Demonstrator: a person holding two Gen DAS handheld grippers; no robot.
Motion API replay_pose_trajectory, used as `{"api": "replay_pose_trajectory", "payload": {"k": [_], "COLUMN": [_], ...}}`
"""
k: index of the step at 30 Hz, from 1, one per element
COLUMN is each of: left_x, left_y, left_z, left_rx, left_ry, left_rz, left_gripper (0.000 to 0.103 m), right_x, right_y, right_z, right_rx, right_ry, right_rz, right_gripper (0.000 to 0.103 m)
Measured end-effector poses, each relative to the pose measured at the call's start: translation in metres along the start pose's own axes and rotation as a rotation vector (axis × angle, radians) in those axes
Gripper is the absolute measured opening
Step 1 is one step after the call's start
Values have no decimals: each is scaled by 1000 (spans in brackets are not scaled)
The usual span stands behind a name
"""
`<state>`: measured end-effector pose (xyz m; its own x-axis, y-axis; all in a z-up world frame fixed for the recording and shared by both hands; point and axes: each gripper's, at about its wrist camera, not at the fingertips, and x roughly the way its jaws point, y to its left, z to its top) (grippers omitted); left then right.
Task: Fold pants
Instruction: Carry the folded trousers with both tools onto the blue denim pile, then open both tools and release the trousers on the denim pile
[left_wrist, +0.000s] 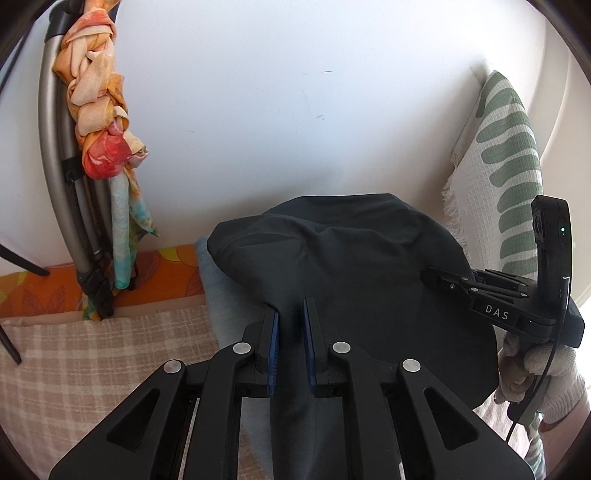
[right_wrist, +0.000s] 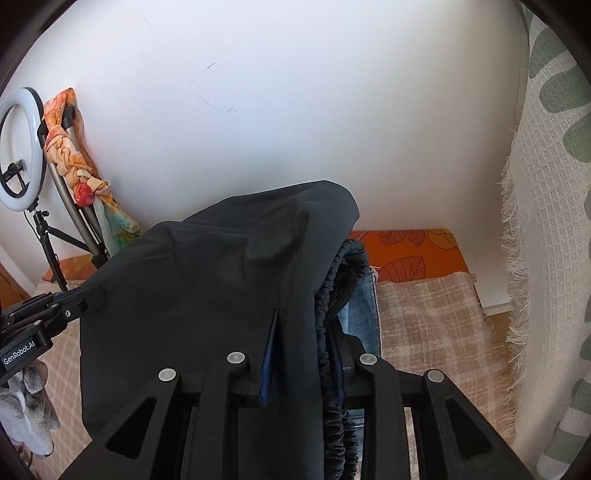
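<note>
- Left wrist view: dark charcoal fabric pants fill the centre, bunched into a raised mound from 12 to 3 o'clock of the left tool.
- A narrow ridge of that cloth runs down between the left tool's blue pads; the fingers stand close together and pinch it.
- At 3 o'clock the black right tool reaches in from the side, its tip against the pants' edge, held by a hand in a white knit glove.
- Under the pants lies a pale blue garment on a beige checked bed cover.
- At 10 o'clock an orange-and-red knotted scarf hangs on a grey metal tube frame against the white wall.
- At 2 o'clock hangs a white waffle-weave throw with green leaf shapes.
- Right wrist view: the pants drape over the right tool, whose fingers are nearly closed on a fold beside the gathered elastic waistband.
- At 9 o'clock the left tool meets the pants' edge; how far it is open cannot be told from this side.
- Blue denim shows at 2 o'clock of the waistband, on the checked cover.
- A white ring light on a black tripod stands at 10 o'clock.
</note>
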<state>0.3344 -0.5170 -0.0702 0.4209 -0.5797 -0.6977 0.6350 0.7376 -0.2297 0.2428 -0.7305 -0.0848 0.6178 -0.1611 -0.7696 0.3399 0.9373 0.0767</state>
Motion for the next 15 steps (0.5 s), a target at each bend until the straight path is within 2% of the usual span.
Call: {"api": "replay_pose_trajectory", "payload": {"k": [1,2,3,5,7,11,15], "left_x": [-1,-3,-4,-10,-15,-25,-36], "left_y": [2,4,5,7,8,6,1], "left_z": [0,0,-1,-2,-4,-8,-13], "left_rx": [-2,-1,1,4,9,15,23], "left_ry": [1,4,9,2,0,3,0], "left_rz": [0,0,6,27,29,23,19], "left_gripper": [14,21,38,55,55,55,55], "right_x": [-2,-3,-5,-10,-15,-28,-40], "right_y": [0,-1,-3,-4,-5,-4,0], "right_z": [0,0,0,-2,-4,-10,-16], "right_rx": [-6,-2,0,-4,-2,-1,-12], "right_ry": [-4,-5,-7,-15,-23,-40,-52], "right_rz": [-25,-35,-48,-79,-91,-103,-95], "right_gripper": [41,42,42,47,59,60,66]}}
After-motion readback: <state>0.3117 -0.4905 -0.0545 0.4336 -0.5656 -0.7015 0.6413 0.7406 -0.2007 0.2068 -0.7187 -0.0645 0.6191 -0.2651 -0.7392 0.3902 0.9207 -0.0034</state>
